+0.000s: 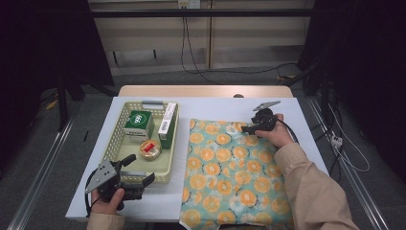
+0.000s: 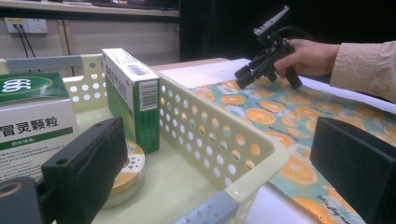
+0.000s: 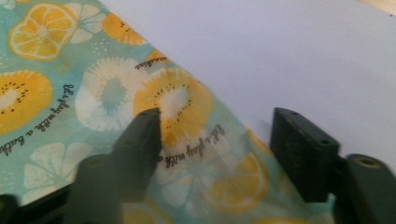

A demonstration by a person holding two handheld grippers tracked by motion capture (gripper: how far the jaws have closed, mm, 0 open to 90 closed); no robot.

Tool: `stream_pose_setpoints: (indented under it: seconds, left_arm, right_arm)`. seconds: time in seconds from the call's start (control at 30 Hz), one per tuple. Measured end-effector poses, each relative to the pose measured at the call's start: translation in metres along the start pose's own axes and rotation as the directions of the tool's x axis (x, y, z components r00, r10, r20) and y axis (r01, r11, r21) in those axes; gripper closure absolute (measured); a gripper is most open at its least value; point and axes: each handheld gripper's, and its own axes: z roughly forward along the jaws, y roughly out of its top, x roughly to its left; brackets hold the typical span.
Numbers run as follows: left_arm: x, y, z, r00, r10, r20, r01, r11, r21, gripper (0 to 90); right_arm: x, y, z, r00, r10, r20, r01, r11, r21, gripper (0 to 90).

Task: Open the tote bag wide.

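A cloth printed with orange slices (image 1: 234,172) lies flat on the right half of the white table (image 1: 215,103). My right gripper (image 1: 247,128) hovers over its far right corner, open, with the cloth's edge (image 3: 93,93) between the jaws (image 3: 217,135) and nothing gripped. My left gripper (image 1: 142,167) is open at the near corner of a cream perforated basket (image 1: 111,143). In the left gripper view its jaws (image 2: 219,140) straddle the basket wall (image 2: 261,149). Inside the basket are a green and white box (image 2: 32,116), a tall green box (image 2: 135,93) and a round tin (image 2: 128,163).
The person's right hand and beige sleeve (image 1: 311,187) lie across the cloth's right side. The right gripper (image 2: 261,65) also appears far off in the left gripper view. Bare white table (image 3: 280,46) lies beyond the cloth's far edge. Cables (image 1: 191,48) run over the floor behind the table.
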Motion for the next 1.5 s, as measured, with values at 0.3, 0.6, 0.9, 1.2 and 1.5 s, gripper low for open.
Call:
stream_pose_setpoints:
  seconds: [0.3,0.6,0.9,1.2,1.5]
  left_arm:
    - [-0.002,-0.001,0.001,0.9999,0.011,0.001,-0.011,0.9998,0.015,3.7]
    - [-0.001,-0.001,-0.001,0.9999,0.008,-0.009,-0.008,0.9999,0.013,3.7]
    - [-0.001,0.001,-0.001,0.9999,0.001,-0.013,-0.001,1.0000,0.006,3.7]
    - [0.001,0.001,0.000,0.9999,-0.002,-0.017,0.002,1.0000,0.006,3.7]
    - [0.002,0.000,0.001,0.9999,-0.010,-0.013,0.010,0.9999,0.013,3.7]
  right_arm:
    - [0.001,-0.001,-0.004,0.9994,0.022,0.026,-0.022,1.000,0.001,61.2]
    - [0.009,0.005,-0.008,0.9996,0.006,-0.027,-0.005,1.000,0.024,90.0]
    - [-0.010,0.029,-0.025,0.9968,0.079,0.005,-0.079,0.994,-0.079,90.0]
    - [-0.051,0.057,-0.031,0.9759,0.169,0.139,-0.145,0.976,-0.165,90.0]
    - [-0.063,0.051,-0.020,0.9679,0.217,0.127,-0.199,0.970,-0.138,49.8]
